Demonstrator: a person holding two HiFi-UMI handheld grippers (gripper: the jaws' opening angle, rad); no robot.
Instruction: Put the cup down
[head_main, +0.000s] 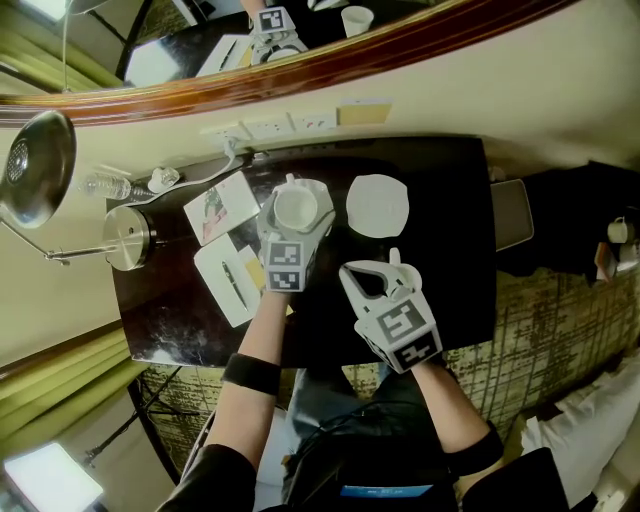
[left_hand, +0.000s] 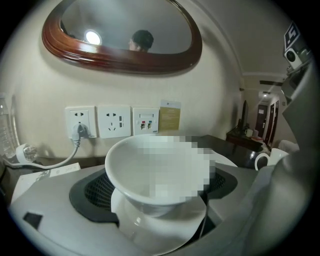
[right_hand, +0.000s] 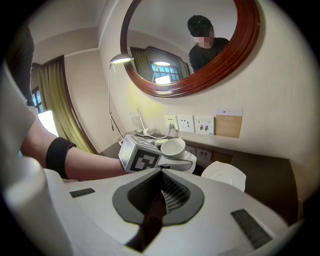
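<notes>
Fingers of the left gripper: spread wide, dark mesh pads showing on both sides of the white cup. Cup stands upright between them, mouth up. Pads look clear of its wall, so it is not being squeezed. Cannot tell whether its base sits on the tabletop. The cup's lower part is partly hidden by the gripper body.

Right gripper: fingers closed together, nothing between them. It hangs over the near middle of the tabletop, near and to the right of the left gripper, not touching it.

Cup's place: far half of the dark tabletop, a little left of centre. A white plate with a wavy rim lies just to its right, apart from the cup and bare.

Left of the cup: a printed card. Nearer than that is a white notepad with a pen lying on it.

Far left corner: round metal base of a desk lamp, its shade swung out past the tabletop's left edge. A clear bottle lies beside the base.

Wall behind: a row of sockets, the leftmost with a white plug and cable trailing left. A small tan card sits at the right end of the row. Above them is an oval mirror in a dark wood frame.
</notes>
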